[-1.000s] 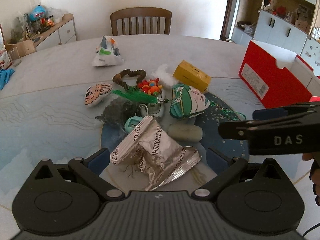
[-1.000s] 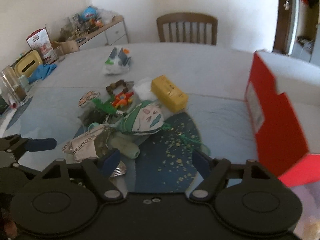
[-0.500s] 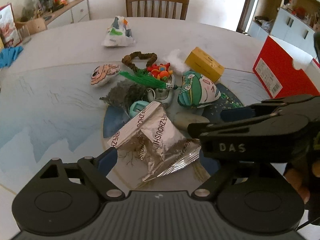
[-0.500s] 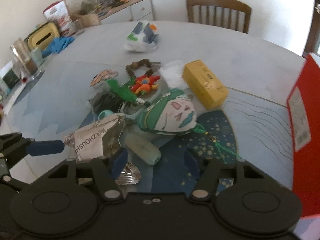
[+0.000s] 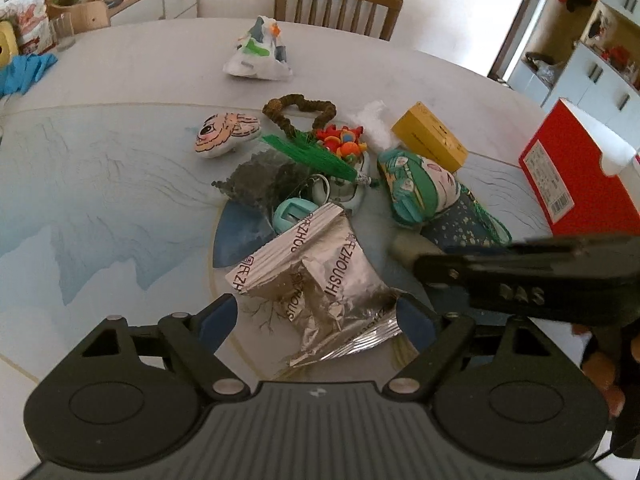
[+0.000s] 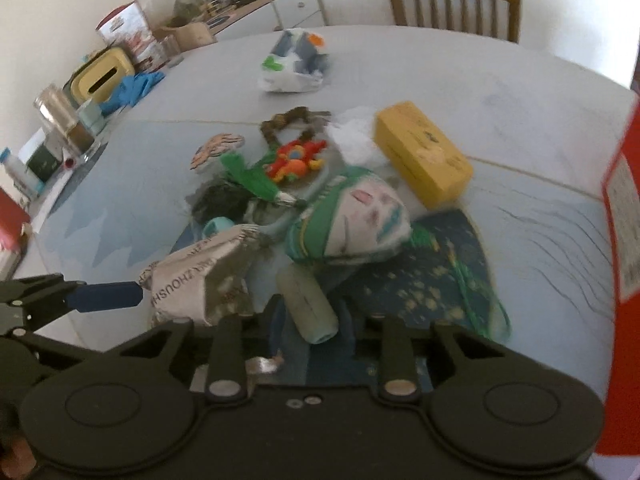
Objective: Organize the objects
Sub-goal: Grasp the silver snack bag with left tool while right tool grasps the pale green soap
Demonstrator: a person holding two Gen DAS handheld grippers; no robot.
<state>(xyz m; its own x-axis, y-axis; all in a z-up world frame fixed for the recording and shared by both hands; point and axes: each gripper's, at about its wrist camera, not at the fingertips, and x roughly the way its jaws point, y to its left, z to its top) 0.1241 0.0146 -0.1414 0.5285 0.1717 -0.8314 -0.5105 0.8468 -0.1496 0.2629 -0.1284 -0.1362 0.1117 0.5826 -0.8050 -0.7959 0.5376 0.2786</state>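
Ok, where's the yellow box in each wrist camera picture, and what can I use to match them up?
Left wrist view: the yellow box sits right of centre in the upper half, behind the green face pouch.
Right wrist view: the yellow box lies right of centre, again behind the green face pouch.
Shared landmark: the wooden chair at the table's far edge.

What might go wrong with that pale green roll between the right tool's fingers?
The right tool has just been closing its jaws with the pale green roll between them, near one end, so the round roll may pivot or slip out. The green face pillow seems to rest on its far end and may get dragged along. The foil bag lies right beside it and may snag.
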